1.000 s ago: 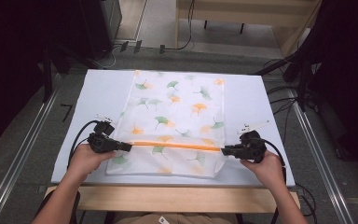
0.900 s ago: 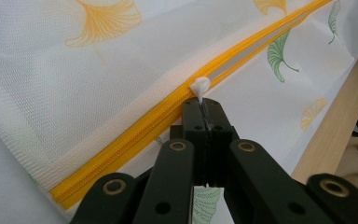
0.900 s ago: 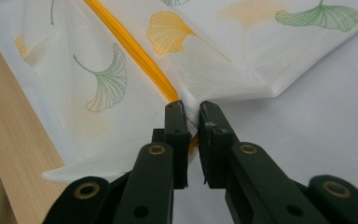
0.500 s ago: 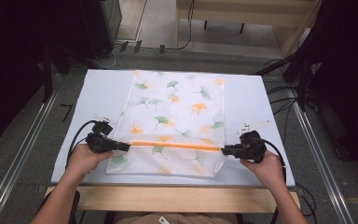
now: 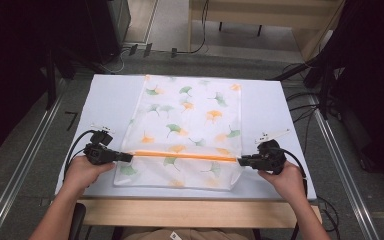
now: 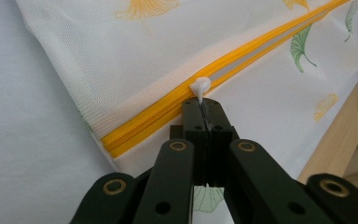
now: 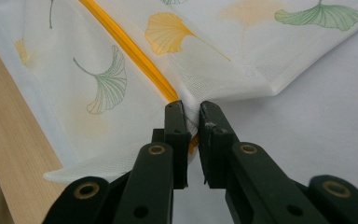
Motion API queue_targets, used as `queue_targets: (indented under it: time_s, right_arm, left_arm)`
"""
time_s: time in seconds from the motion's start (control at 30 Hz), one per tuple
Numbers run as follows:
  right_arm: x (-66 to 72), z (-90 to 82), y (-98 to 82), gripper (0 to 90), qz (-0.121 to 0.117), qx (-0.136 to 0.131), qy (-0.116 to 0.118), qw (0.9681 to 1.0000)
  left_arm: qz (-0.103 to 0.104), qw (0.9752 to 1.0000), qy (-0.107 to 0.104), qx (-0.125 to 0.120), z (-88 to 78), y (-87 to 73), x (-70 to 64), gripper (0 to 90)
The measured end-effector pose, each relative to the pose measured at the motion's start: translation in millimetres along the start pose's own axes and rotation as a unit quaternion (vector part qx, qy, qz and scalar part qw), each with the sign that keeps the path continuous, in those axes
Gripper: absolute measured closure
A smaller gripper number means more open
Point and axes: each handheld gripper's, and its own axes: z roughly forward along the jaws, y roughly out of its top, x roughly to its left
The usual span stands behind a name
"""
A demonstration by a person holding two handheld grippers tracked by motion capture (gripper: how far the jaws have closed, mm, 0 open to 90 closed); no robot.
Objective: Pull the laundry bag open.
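Your left hand-held gripper [image 6: 200, 103] has its jaws pressed together on the small white zipper pull [image 6: 200, 87], pinching just the tab where it sticks up from the slider. Your right hand-held gripper [image 7: 192, 114] is clamped on the bunched corner of fabric at the far end of the orange zipper [image 7: 129, 50], with a thin fold of cloth and the zipper's end caught between the jaws, which stand a little apart around it.

Between the two runs the zipper, stretched fairly straight across the near part of the mesh laundry bag [image 5: 187, 120]. The bag lies flat on the desk [image 5: 107, 102], printed with green and orange ginkgo leaves, its near hem close to the wooden front edge [image 5: 195, 212].

Expect the bag to be very light and limp. It will not resist you; it will simply slide and wrinkle over the smooth desk cover if you pull on one end alone. That is why your right grip matters: judged from here, it anchors the cloth so the slider can travel instead of dragging the whole bag along.

The pull tab is small, hard and likely slick plastic, so your hold there is slight. Keep the pull in line with the zipper teeth; a sideways tug could slip the tab out or snag the fine mesh beside the track.
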Motion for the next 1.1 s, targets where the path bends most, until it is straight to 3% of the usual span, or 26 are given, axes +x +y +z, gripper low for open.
queue_targets:
  time_s: [1.1]
  right_arm:
    - [-1.5, 0.3, -0.7, 84.4, 0.001, 0.002, 0.000, 1.0000]
  left_arm:
    - [-0.004, 1.0000, 0.000, -0.006, -8.3, -4.4, 4.9, 90.0]
